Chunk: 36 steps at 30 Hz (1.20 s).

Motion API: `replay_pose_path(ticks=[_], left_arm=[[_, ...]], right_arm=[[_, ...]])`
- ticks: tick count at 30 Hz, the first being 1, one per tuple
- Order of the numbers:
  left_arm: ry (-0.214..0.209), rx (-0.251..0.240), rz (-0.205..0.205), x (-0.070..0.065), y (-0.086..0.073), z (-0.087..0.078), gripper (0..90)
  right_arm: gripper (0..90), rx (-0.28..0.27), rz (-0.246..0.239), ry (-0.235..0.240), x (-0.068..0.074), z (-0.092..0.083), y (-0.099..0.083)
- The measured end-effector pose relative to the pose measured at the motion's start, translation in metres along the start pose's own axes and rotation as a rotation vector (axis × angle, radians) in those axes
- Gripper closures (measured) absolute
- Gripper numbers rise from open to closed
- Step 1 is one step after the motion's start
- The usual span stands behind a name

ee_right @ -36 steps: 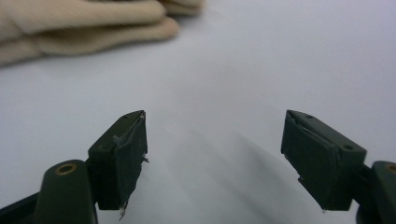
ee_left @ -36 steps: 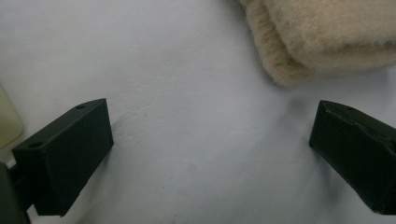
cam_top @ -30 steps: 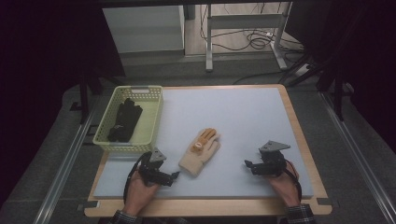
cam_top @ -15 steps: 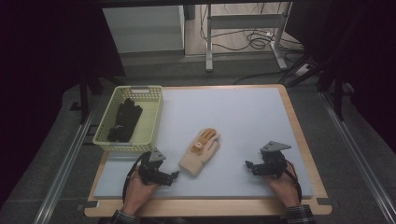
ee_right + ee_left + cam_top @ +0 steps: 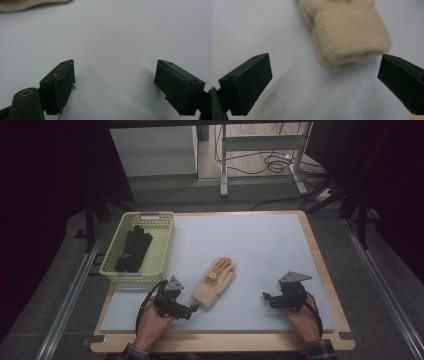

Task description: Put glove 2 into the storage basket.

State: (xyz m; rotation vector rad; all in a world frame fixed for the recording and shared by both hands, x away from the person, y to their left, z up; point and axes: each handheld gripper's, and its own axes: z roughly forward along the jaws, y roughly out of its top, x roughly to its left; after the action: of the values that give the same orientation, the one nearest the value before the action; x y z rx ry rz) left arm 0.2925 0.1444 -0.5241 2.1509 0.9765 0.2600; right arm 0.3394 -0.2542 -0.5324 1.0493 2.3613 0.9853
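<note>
Both pairs of jaws stand wide apart and hold nothing. Seen along the left gripper (image 5: 324,82), its two black blocks frame the cuff end of the beige glove (image 5: 349,37), which lies just ahead of them on the pale blue mat (image 5: 262,30) without touching either one. Seen along the right gripper (image 5: 115,85), its blocks sit over bare mat, with an edge of the glove (image 5: 25,5) at the top left corner, well apart from them.

From above, almost nothing differs from half a second and a second ago: the left gripper (image 5: 192,307) stays just beside the cuff, the right gripper (image 5: 266,297) stays near the mat's right part, and the glove (image 5: 214,282) has not moved.

The glove is knitted, soft and fuzzy, with a thick ribbed cuff folded double; its palm side carries an orange patch toward the fingers, which point up and to the right, away from the person. It lies flat near the middle of the mat's front half. The mat is smooth and rests on a wooden table (image 5: 325,270) with a light rim.

At the table's left edge stands a yellow-green plastic basket (image 5: 162,245), rectangular with slotted walls. Inside it lies a dark glove (image 5: 134,249), stretched along its length.
</note>
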Motion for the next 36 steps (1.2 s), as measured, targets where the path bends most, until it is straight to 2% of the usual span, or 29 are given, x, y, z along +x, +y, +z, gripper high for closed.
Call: replay_pose_path(ticks=[4, 8, 20, 28, 36], left_arm=[[-0.018, -0.001, 0.018, -0.006, 0.014, -0.001, 0.0], [-0.011, 0.024, 0.023, -0.009, 0.03, 0.004, 0.0], [0.01, 0.09, 0.046, -0.018, 0.065, 0.042, 0.0], [0.052, 0.134, 0.048, -0.02, 0.076, 0.071, 0.0], [0.086, 0.188, 0.087, -0.023, 0.076, 0.085, 0.2]], right_arm=[[16.3, -0.001, -0.001, -0.001, 0.0, 0.0, 0.0], [16.3, -0.001, -0.001, -0.002, 0.0, 0.0, 0.0], [16.3, -0.001, -0.002, -0.003, 0.0, 0.0, 0.0], [16.3, -0.001, -0.002, -0.003, 0.0, 0.0, 0.0], [16.3, -0.001, -0.003, -0.003, 0.0, 0.0, 0.0]])
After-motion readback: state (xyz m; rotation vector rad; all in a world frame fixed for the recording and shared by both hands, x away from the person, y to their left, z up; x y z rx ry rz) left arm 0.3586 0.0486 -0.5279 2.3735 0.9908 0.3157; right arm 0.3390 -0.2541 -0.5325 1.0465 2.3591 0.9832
